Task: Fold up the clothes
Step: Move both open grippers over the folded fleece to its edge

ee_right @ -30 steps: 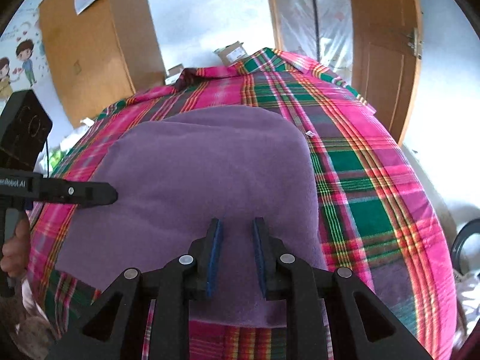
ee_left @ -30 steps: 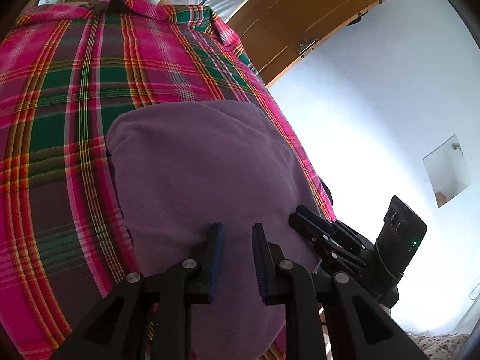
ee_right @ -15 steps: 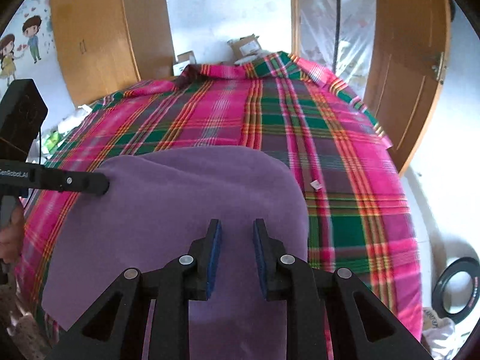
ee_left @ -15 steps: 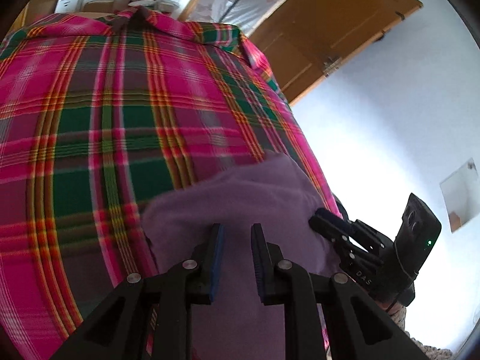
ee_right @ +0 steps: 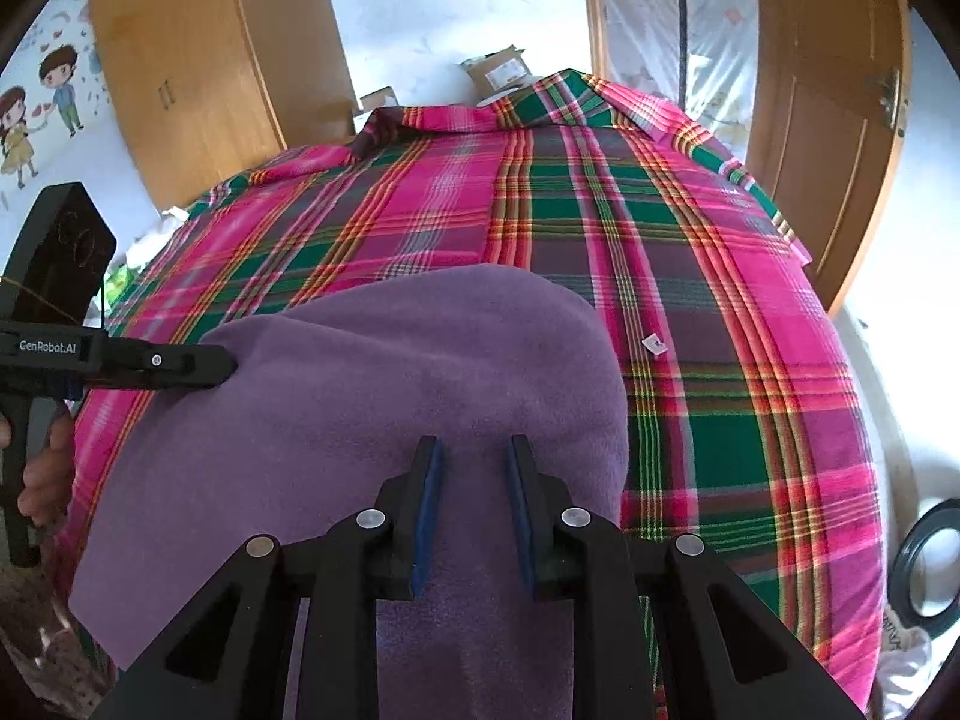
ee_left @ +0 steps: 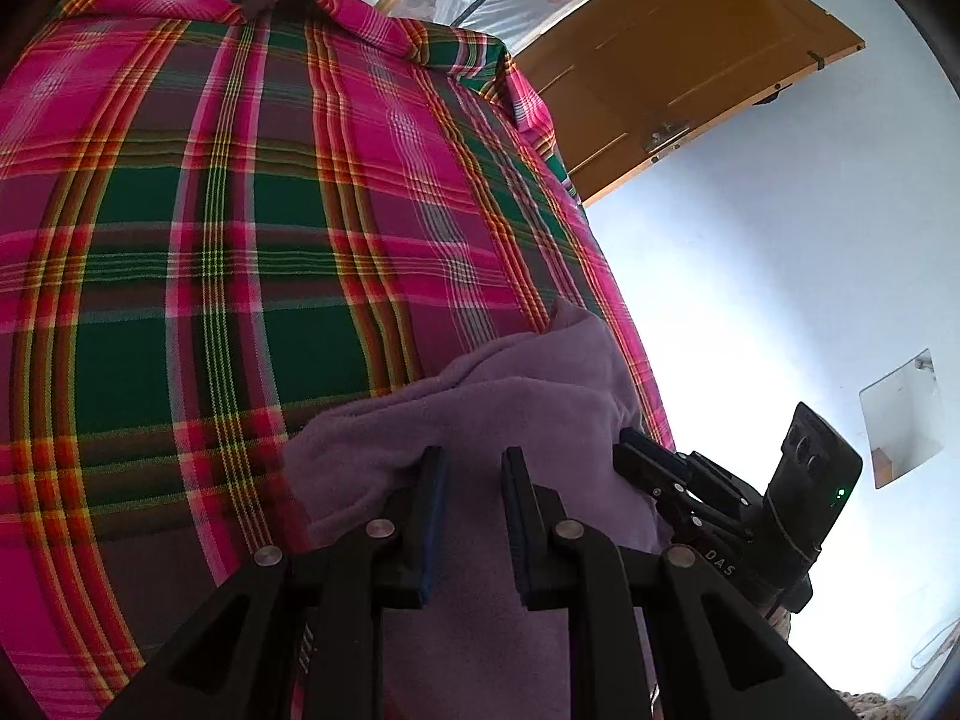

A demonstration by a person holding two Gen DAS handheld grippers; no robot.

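Left gripper [ee_left: 470,468] and right gripper [ee_right: 470,461], each with fingers parted around a slack gap and apparently clamping nothing, hover over the purple cloth [ee_right: 384,384] lying on the plaid bedspread [ee_right: 690,300], probably placed to release or smooth a fold.

One purple garment [ee_right: 384,384], two tools, one plaid blanket [ee_right: 690,276]

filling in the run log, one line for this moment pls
step: folding | item: purple garment on plaid bedspread | left gripper: open | right gripper: open
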